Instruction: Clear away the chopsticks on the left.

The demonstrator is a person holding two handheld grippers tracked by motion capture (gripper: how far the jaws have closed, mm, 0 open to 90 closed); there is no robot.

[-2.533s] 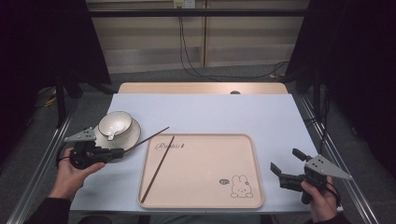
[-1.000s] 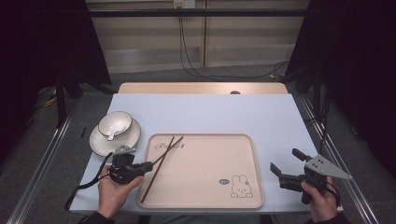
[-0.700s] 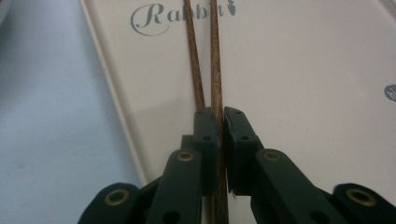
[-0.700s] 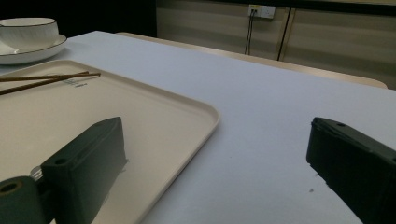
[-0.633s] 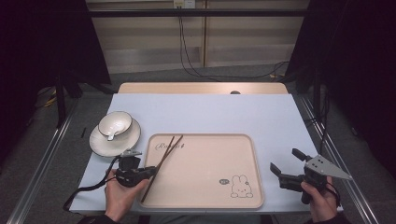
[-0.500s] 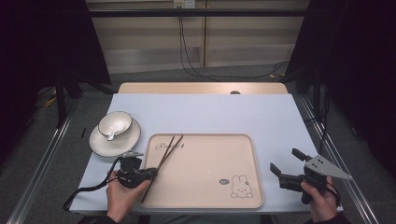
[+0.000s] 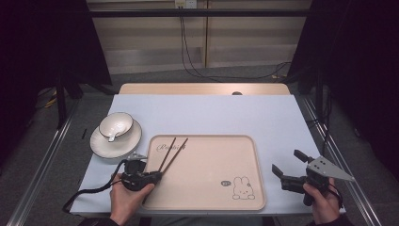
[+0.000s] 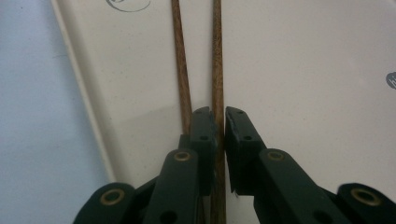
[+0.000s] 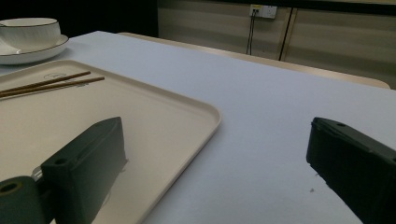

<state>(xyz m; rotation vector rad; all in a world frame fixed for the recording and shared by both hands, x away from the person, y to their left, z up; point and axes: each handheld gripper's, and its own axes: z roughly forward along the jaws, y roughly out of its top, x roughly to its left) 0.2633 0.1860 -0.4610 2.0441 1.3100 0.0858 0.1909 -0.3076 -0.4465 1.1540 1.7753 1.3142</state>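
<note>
Left gripper [image 7: 157,175], near-left tray edge: jaws closed on one chopstick [image 8: 217,70]; the second chopstick [image 8: 181,65] lies just beside its left jaw. Both slant far-right across the beige tray [image 7: 207,197].
Right gripper [image 7: 286,165], near right, beside the tray: jaws wide apart, nothing between them.
Tray markings: rabbit drawing [image 7: 242,188]; script wording, unreadable.
Far left: bowl [image 7: 115,125] on plate [image 7: 101,145].
</note>
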